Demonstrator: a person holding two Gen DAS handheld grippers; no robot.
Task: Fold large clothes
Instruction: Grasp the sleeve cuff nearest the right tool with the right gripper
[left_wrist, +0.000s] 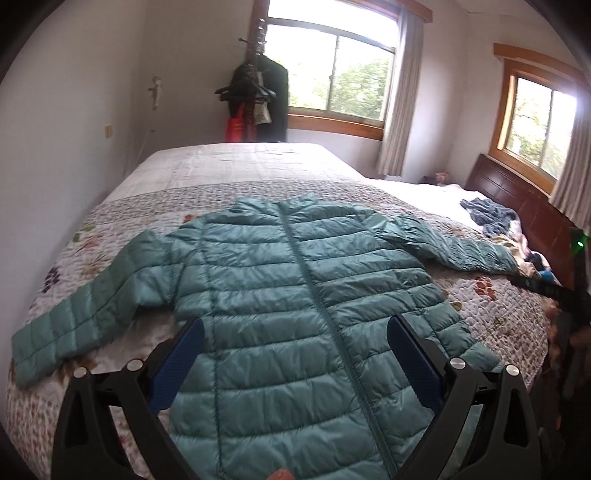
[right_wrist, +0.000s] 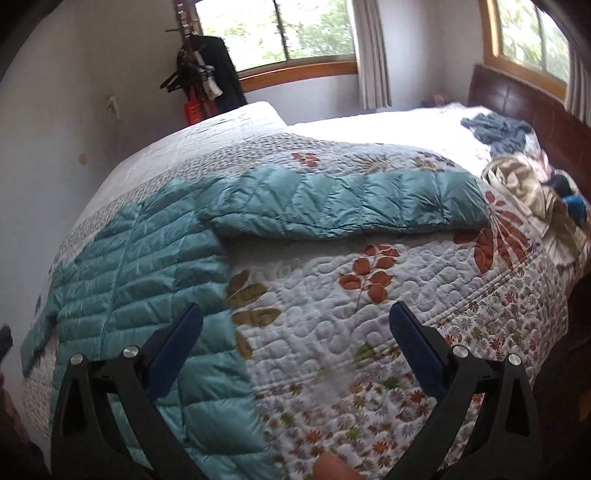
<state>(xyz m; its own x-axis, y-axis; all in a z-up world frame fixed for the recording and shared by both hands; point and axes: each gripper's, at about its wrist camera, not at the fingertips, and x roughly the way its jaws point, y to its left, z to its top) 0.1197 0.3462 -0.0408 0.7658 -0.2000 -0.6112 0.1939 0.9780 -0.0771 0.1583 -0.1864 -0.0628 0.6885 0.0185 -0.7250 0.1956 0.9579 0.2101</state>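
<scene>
Left wrist view: the left gripper (left_wrist: 295, 354) hangs with jaws spread wide and empty over the hem of the teal puffer jacket (left_wrist: 295, 280), which lies flat, zipped front up, on the quilted bedspread (left_wrist: 184, 177). Its long axis runs straight away from the tongs toward the collar (left_wrist: 275, 205), sleeves spread to either side. In the right wrist view the right gripper (right_wrist: 295, 350), also wide and empty, hovers over bare quilt beside the jacket's edge; the right sleeve (right_wrist: 351, 206) lies ahead, crosswise, so this hand is nearer to it.
</scene>
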